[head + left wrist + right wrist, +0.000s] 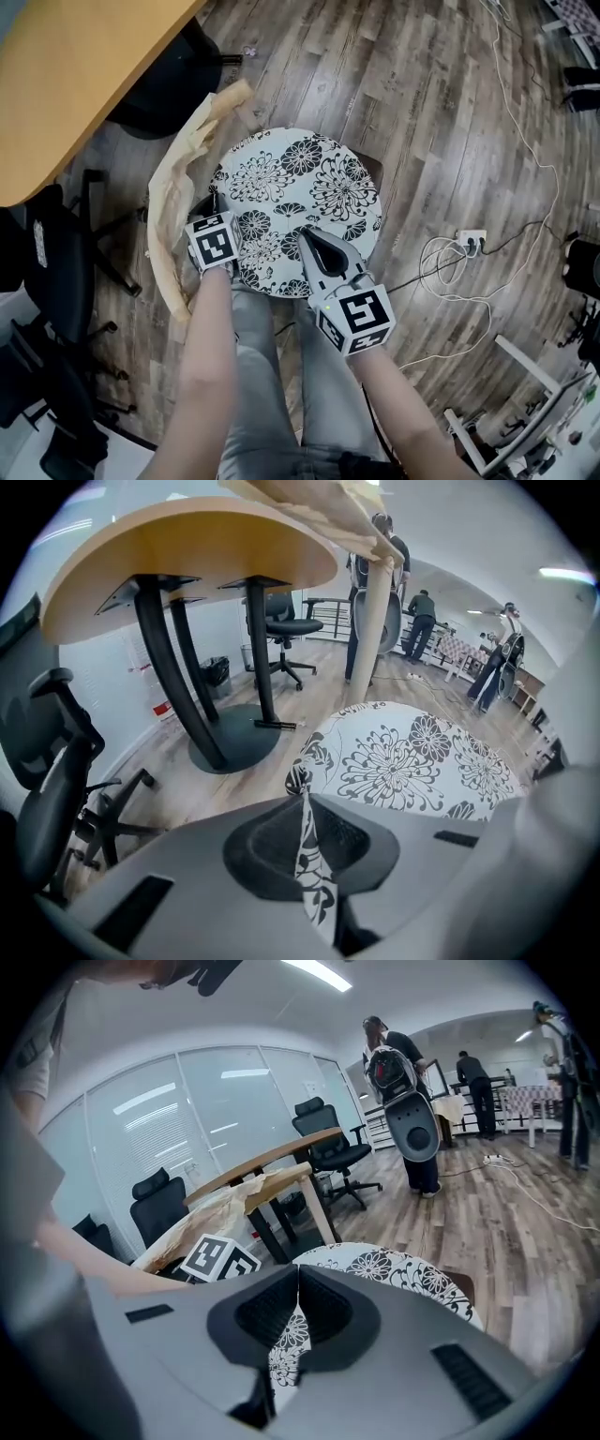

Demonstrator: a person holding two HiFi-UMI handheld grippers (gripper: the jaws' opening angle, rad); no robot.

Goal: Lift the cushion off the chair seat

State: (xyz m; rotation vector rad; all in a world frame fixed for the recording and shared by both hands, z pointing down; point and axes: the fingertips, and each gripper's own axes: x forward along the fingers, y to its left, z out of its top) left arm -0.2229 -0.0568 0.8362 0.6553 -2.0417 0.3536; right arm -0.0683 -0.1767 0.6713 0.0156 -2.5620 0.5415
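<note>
Left tongs (216, 201), right tongs (306, 235) on cushion (309, 187)

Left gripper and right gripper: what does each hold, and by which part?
The left gripper pinches a fold of the cushion at its edge. The right gripper is shut over the cushion; whether it pinches fabric cannot be told.

No words, brands or numbers can be read anywhere. The left tool (215, 199) and right tool (305, 232) each carry a cube bearing only black-and-white square patterns, no letters. A white label (39, 244) on the black chair (47, 281) left of the cushion (298, 211), and a red-and-white sheet (161, 708) on the wall far left of it, are too small to read.
</note>
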